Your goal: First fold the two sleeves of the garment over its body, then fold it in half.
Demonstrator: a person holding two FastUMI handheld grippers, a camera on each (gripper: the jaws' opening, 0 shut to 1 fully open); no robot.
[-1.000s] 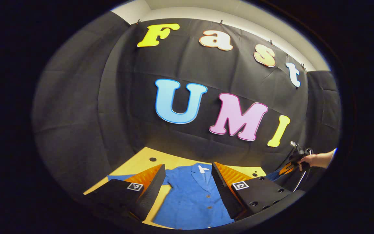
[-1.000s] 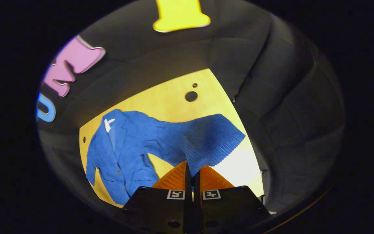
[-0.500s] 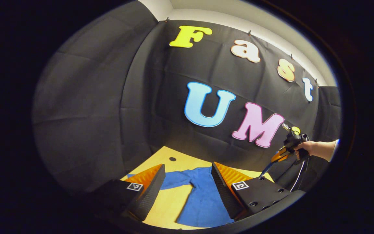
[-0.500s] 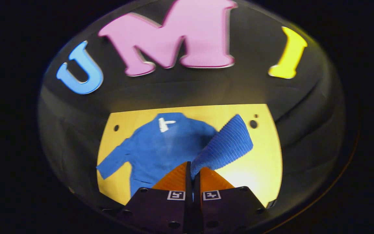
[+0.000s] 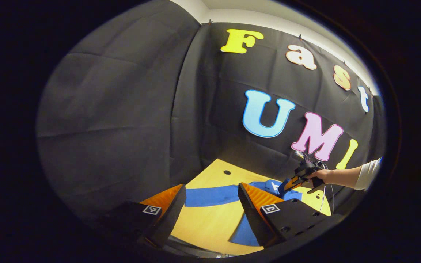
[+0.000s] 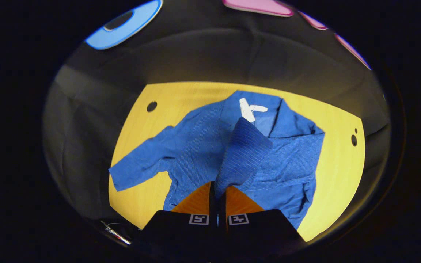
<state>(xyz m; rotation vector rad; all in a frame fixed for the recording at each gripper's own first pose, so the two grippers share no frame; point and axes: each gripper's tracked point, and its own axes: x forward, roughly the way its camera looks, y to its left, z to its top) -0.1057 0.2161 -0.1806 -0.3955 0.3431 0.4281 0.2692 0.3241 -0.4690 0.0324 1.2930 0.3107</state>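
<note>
Garment sleeve [image 6: 245, 153], blue and ribbed, is pinched between the two fingers of the right claw [image 6: 217, 190], which are pressed together on its cuff end; from there the sleeve rises forward over the body of the blue garment [image 6: 196, 146]. Ahead of that claw the garment lies spread on the yellow tabletop [image 6: 141, 197], collar with a white tag [image 6: 250, 109] at the far side, its other sleeve [image 6: 141, 168] stretched out flat to the claw's left. Left claw [image 5: 210, 197] stands released, fingers wide apart, holding nothing, above the tabletop; beyond its right finger, a hand [image 5: 320, 176] holds the right claw over the garment.
</note>
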